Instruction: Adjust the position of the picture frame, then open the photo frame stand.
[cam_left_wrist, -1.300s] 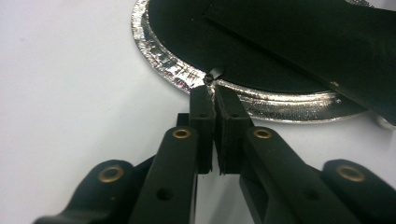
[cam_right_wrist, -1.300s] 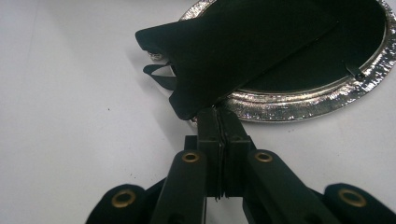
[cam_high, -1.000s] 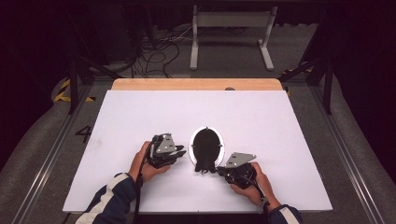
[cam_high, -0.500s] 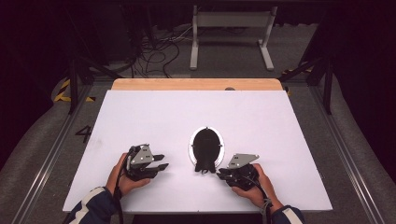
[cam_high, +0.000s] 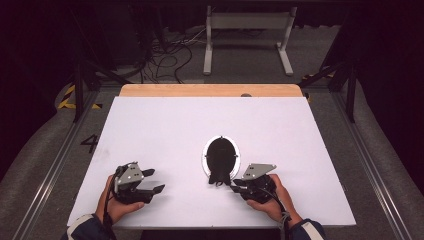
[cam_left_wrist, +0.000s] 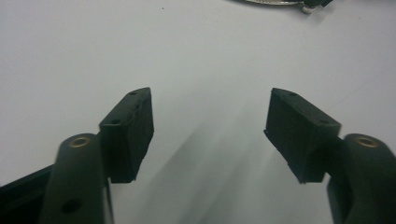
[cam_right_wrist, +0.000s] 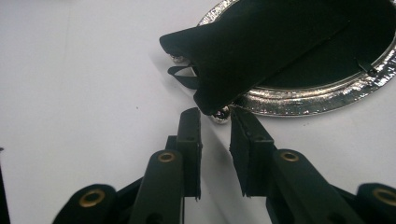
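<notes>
Obstacle: oval frame (cam_high: 220, 159) lying near table (cam_high: 165, 125) front, centre | Free room: bare tabletop left, right, behind it.

frame (cam_high: 220, 158): silver rim, black back | table (cam_high: 165, 130): white | floor (cam_high: 45, 145): grey

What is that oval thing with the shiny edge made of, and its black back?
The oval frame's rim looks like silvery metal: it glints and has a bumpy texture. Its black back looks like soft, velvety fabric over a board: matte, no shine. I can't be sure.

The oval frame (cam_high: 220, 158) lies on the table (cam_high: 165, 125), between both grippers.
</notes>
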